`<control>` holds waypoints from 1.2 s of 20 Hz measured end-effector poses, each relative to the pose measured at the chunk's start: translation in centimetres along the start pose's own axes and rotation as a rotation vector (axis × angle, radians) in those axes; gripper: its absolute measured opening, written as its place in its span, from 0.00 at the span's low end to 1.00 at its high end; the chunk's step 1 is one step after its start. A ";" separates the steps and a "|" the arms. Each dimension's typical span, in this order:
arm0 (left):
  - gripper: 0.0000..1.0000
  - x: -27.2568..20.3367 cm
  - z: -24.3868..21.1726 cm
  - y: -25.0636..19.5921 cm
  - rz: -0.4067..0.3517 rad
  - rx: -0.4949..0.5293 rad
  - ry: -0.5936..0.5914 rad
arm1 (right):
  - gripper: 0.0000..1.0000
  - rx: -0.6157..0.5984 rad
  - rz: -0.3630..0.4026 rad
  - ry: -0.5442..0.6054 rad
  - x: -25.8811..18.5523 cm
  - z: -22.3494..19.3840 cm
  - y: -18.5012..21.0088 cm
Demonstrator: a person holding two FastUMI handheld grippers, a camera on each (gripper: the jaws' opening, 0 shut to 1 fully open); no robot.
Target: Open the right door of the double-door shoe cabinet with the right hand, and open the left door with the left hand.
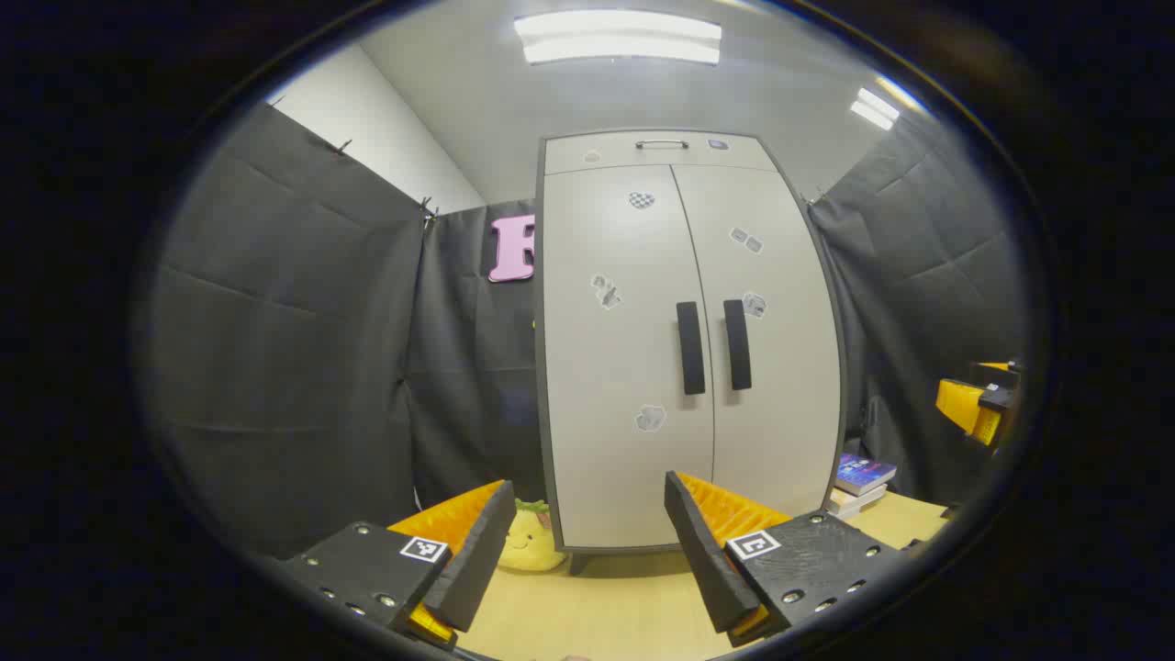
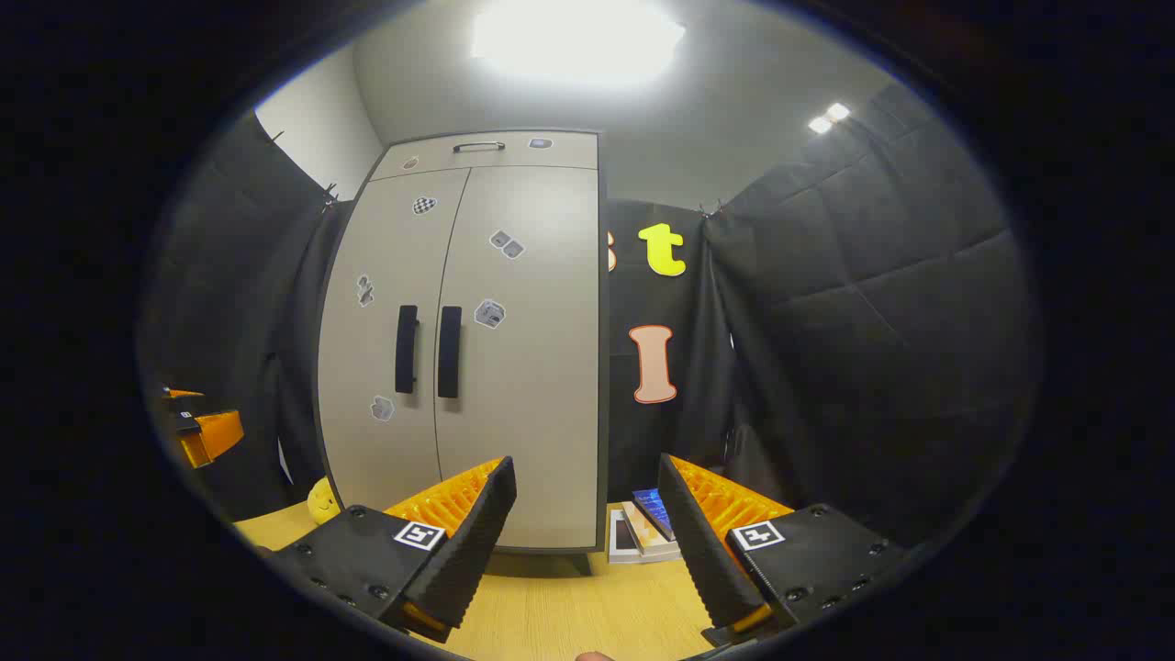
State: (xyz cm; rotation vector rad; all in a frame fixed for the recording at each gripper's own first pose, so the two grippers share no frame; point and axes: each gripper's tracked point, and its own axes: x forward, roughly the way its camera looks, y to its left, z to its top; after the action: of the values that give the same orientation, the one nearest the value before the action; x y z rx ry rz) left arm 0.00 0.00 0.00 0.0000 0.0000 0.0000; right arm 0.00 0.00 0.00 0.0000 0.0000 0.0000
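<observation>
Both tongs (image 1: 587,551) (image 2: 587,542) agape, facing closed cabinet (image 1: 688,349)

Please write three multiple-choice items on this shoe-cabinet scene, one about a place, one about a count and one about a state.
1. Where is the yellow plush toy?
A. By the cabinet's left foot
B. On top of the cabinet
C. On the books

2. How many black vertical bar handles are on the pale grey double-door shoe cabinet?
A. One
B. Two
C. Four

3. How are the doors?
A. Both closed
B. Right open
C. Both open

Answers: 1 A, it sits on the wooden floor at that corner. 2 B, one handle per door, side by side. 3 A, both doors lie flush; the left gripper and right gripper are open, short of them.
</observation>
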 end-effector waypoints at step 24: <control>0.94 -0.1 0.2 0.1 0.011 0.031 -0.036 | 0.96 0.008 0.056 -0.006 2.0 1.3 1.2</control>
State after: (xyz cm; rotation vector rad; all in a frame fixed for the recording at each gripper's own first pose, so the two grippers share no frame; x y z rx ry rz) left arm -0.12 0.11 0.22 0.0312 -0.0361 0.0111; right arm 1.99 1.24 1.26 0.0084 -0.0060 0.0564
